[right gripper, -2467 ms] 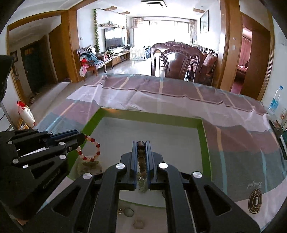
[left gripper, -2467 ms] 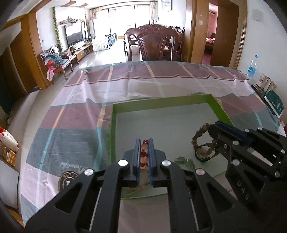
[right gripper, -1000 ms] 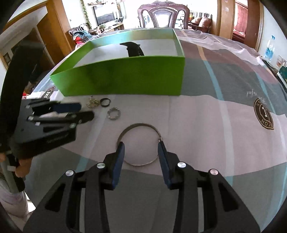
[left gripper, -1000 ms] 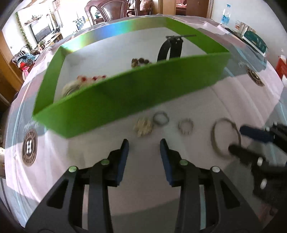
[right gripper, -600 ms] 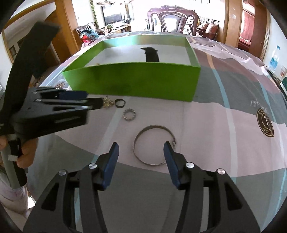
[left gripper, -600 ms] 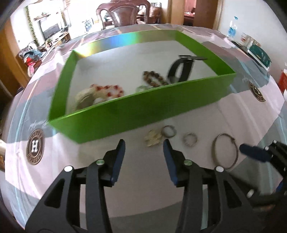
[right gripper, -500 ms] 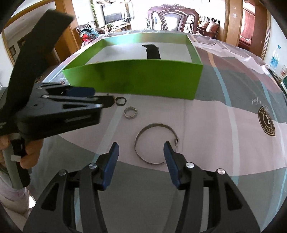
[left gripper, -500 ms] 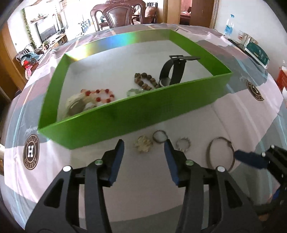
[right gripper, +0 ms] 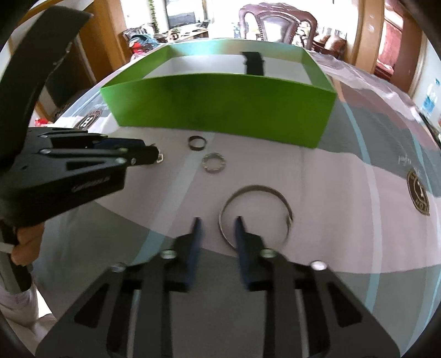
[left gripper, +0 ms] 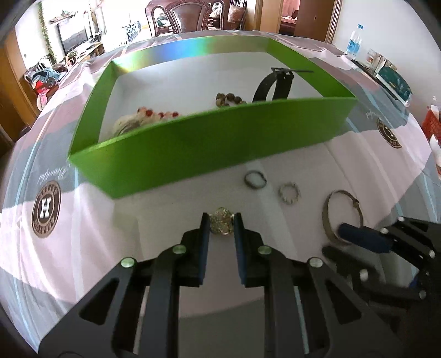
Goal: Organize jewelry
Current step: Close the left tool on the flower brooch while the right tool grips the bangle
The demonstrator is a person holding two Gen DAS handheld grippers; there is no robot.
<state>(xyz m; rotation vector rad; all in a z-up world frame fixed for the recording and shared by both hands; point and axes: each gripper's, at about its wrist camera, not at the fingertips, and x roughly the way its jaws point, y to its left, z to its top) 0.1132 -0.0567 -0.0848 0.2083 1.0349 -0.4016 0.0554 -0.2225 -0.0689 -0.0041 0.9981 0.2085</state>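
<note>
A green box (left gripper: 209,143) holds a red bead bracelet (left gripper: 157,113), a brown bead bracelet (left gripper: 230,98) and a black watch (left gripper: 271,86). In front of it on the cloth lie a dark ring (left gripper: 255,179), a silver ring (left gripper: 288,192) and a silver bangle (left gripper: 341,214). My left gripper (left gripper: 222,224) has its jaws closed in around a gold brooch (left gripper: 220,224) on the cloth. My right gripper (right gripper: 217,230) is open, with its jaws astride the near left rim of the bangle (right gripper: 256,214). The right gripper also shows at the right of the left wrist view (left gripper: 355,242).
A striped tablecloth (right gripper: 372,170) with round logos covers the table. A water bottle (left gripper: 352,42) and boxes stand at the far right edge. Wooden chairs (right gripper: 275,24) stand beyond the box. The box's near wall (right gripper: 220,104) rises just behind the loose rings.
Both grippers have moved forward and down to the cloth. The left jaws have narrowed around the gold brooch. The right jaws have narrowed and now straddle the bangle's rim.
</note>
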